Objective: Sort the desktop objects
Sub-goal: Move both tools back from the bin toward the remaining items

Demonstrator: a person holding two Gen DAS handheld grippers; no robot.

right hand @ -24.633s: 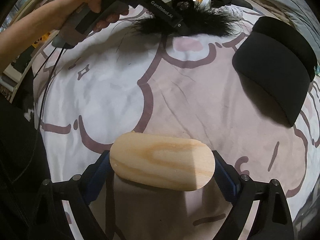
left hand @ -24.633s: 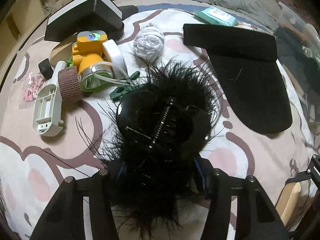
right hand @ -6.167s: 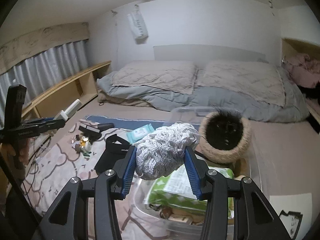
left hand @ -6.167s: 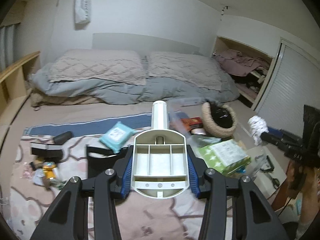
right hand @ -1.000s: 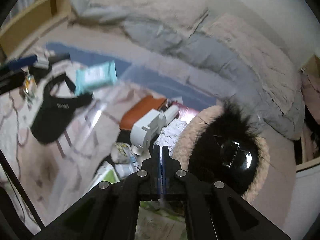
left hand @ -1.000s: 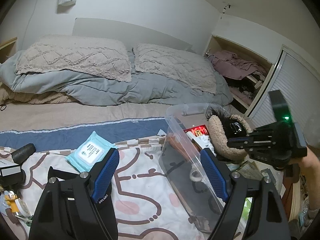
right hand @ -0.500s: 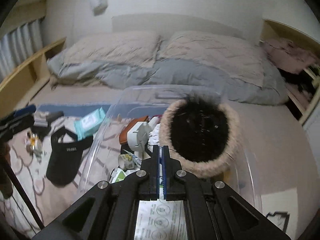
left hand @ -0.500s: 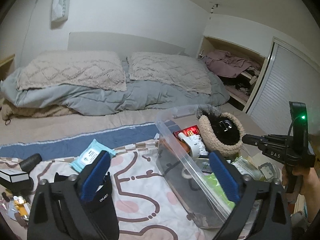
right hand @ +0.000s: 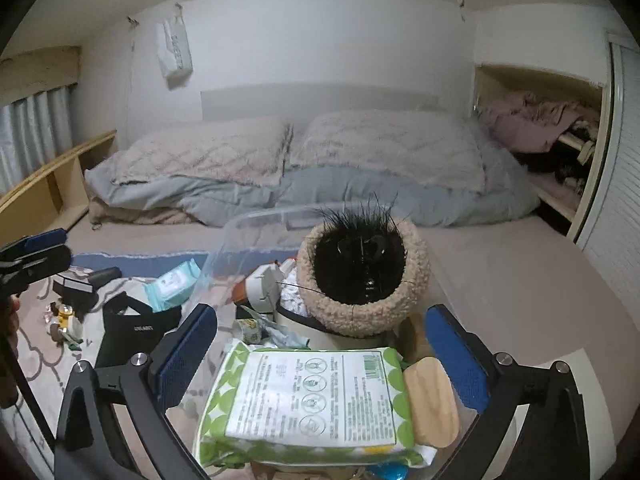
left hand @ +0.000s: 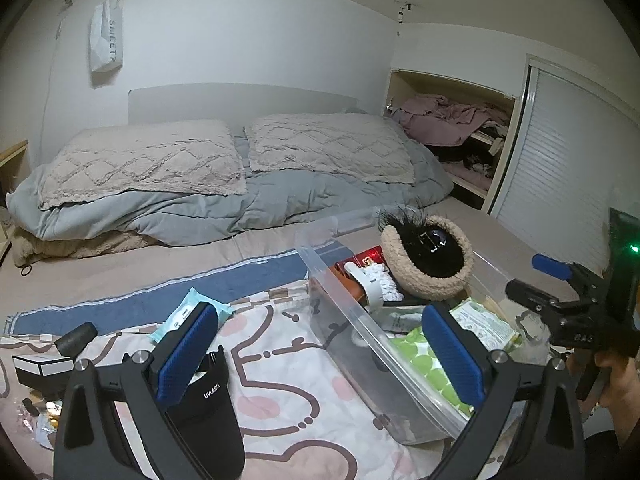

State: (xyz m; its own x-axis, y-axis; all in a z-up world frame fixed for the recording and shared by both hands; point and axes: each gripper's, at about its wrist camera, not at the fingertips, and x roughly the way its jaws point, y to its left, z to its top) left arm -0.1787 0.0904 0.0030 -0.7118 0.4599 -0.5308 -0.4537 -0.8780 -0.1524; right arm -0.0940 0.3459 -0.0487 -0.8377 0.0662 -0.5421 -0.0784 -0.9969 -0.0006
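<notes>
Left wrist view is showing your left gripper (left hand: 320, 344) standing wide with nothing between its blue pads, hanging over a black visor (left hand: 212, 412) reading "UVLABEL" and the clear bin (left hand: 360, 344) beside it. Your right gripper (right hand: 320, 352) is opening wide and empty above the bin's green wipes pack (right hand: 308, 400); a wall bag (left hand: 106, 38) is reading "SWEET".

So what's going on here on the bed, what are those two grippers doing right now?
A person is sorting clutter off the patterned blanket into a clear plastic bin. The left gripper is open and empty; the right gripper is opening, nothing between its pads. The bin holds a fuzzy hat and a green wipes pack. A black visor and a blue wipes pack remain out.
</notes>
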